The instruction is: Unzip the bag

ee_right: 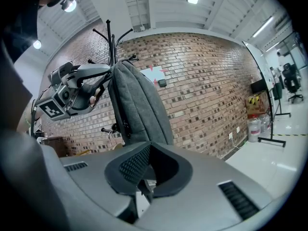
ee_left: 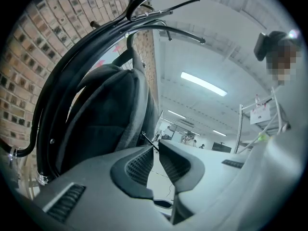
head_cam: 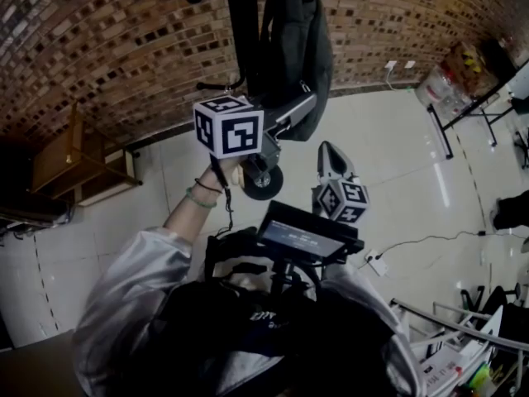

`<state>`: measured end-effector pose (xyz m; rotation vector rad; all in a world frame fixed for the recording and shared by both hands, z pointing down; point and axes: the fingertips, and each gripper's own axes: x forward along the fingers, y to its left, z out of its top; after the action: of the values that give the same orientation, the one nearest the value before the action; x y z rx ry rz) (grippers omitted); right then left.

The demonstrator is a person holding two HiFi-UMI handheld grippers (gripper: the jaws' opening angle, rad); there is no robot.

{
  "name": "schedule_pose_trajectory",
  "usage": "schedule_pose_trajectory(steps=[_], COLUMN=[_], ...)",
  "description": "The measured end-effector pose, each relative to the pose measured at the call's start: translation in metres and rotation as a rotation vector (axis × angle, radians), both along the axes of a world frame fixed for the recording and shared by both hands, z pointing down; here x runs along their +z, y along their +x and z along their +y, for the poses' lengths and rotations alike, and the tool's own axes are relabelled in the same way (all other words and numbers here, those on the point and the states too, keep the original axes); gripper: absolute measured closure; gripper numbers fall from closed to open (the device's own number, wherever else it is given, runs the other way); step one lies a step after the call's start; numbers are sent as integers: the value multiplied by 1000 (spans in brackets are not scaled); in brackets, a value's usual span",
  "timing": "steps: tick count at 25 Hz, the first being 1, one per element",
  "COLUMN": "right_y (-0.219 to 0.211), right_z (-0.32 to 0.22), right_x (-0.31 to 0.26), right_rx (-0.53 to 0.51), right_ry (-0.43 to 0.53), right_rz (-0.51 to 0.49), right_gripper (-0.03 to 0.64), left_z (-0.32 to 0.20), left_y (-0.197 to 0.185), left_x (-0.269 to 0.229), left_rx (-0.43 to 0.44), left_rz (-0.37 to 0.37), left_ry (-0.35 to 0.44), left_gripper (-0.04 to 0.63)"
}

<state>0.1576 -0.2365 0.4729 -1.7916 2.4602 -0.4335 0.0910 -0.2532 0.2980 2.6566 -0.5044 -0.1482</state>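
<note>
Head view: the grey bag point(head_cam: 297, 48) is seen hung on the coat rack point(head_cam: 242, 23), the left gripper point(head_cam: 306, 100) held up at its lower side, the right gripper point(head_cam: 328, 149) kept apart w/ jaws pressed together on nothing; the bag could be swung or unhooked if tugged unsteadied, and no zip line is made out. Left gripper view: the tips are pinched on a thin dark zip pull point(ee_left: 147, 138), a hold prob. easily slipped; the slider is hidden. Right gripper view: the bag's bottom is cut off by the jaws, its zip lost in shadow.
</note>
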Motion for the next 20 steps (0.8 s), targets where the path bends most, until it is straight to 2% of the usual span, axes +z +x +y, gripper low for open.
schedule_pose_trajectory(steps=[13, 20], right_y=[-4, -3], right_z=[5, 4], right_x=[1, 1], right_rx=[16, 22], right_ry=[-46, -47], right_rz=[-3, -1], right_gripper=[609, 609], left_z=[-2, -3], left_y=[3, 5], left_x=[-28, -38], left_rx=[52, 60], left_rz=[19, -8], left_ry=[16, 24], left_gripper=[551, 549])
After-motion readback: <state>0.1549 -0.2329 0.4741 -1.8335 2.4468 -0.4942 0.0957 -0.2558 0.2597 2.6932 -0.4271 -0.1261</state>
